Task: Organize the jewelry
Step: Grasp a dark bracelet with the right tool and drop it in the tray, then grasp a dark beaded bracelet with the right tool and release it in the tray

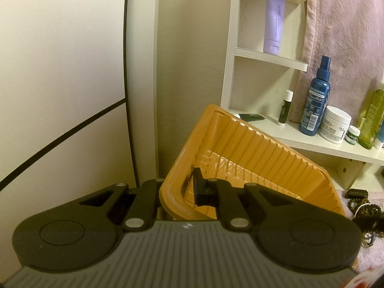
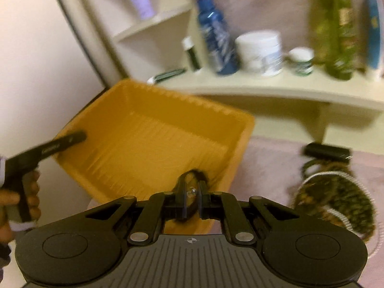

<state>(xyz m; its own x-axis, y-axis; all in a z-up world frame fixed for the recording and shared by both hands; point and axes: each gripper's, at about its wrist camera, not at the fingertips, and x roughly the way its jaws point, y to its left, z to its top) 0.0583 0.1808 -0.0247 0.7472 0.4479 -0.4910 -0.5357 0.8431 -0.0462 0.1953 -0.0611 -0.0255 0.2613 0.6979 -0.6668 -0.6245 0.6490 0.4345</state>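
An orange ribbed plastic tray (image 1: 252, 158) is held tilted, and my left gripper (image 1: 178, 187) is shut on its near left rim. The same tray (image 2: 153, 139) fills the middle of the blurred right wrist view, with the left gripper (image 2: 60, 144) clamped on its left edge. My right gripper (image 2: 192, 192) is shut on a small dark ring-like jewelry piece (image 2: 195, 175) with a shiny bit, held over the tray's near rim. A heap of dark beaded jewelry (image 2: 333, 196) lies on the pink cloth at the right, and shows in the left wrist view (image 1: 364, 213).
A white shelf unit (image 1: 300, 141) behind the tray holds a blue spray bottle (image 1: 316, 100), a white cream jar (image 1: 334, 124), green bottles (image 1: 372, 120) and a purple tube (image 1: 273, 21). A small black box (image 2: 326, 151) lies by the jewelry heap. A pale wall is at the left.
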